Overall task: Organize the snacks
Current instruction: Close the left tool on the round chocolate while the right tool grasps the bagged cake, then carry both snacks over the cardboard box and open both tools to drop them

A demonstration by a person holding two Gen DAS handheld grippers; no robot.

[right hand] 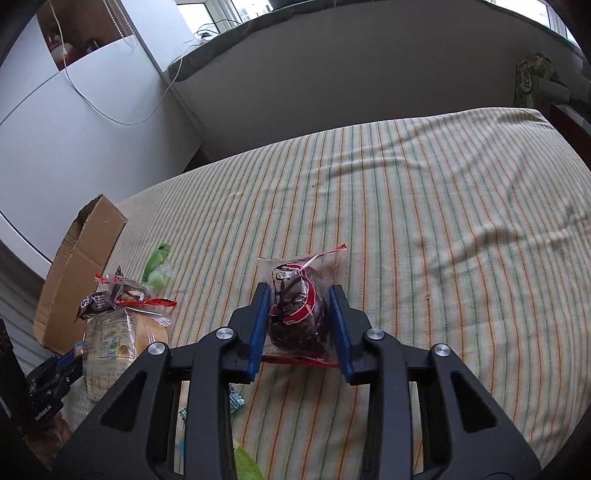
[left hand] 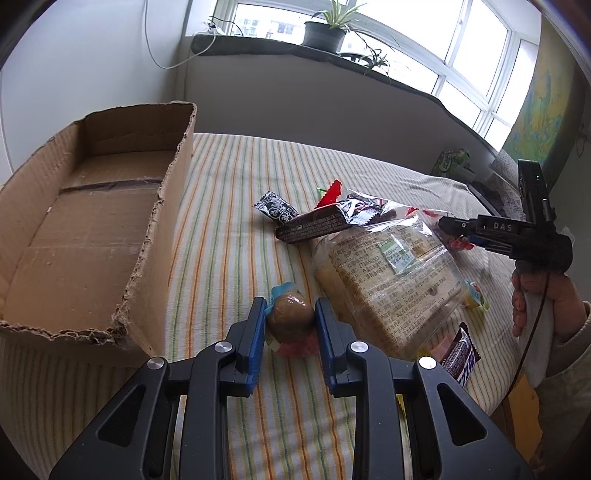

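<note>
My left gripper (left hand: 290, 314) is shut on a small packet holding a round brown snack (left hand: 290, 318), just above the striped cloth and right of the open cardboard box (left hand: 92, 229). In the right wrist view my right gripper (right hand: 299, 314) is shut on a clear packet with a dark red-and-white snack (right hand: 299, 310), held over the cloth. The right gripper (left hand: 452, 226) also shows at the right edge of the left wrist view, with a hand (left hand: 539, 295) on its grip. A big clear bag of bread (left hand: 391, 273) lies between the two grippers.
On the bread lie a dark bar wrapper (left hand: 314, 225) and other small packets (left hand: 275, 208). A chocolate bar (left hand: 460, 356) lies by the cloth's near edge, a green packet (right hand: 157, 269) near the box (right hand: 74, 273). The striped cloth (right hand: 424, 206) stretches right. A windowsill with a plant (left hand: 325, 33) stands behind.
</note>
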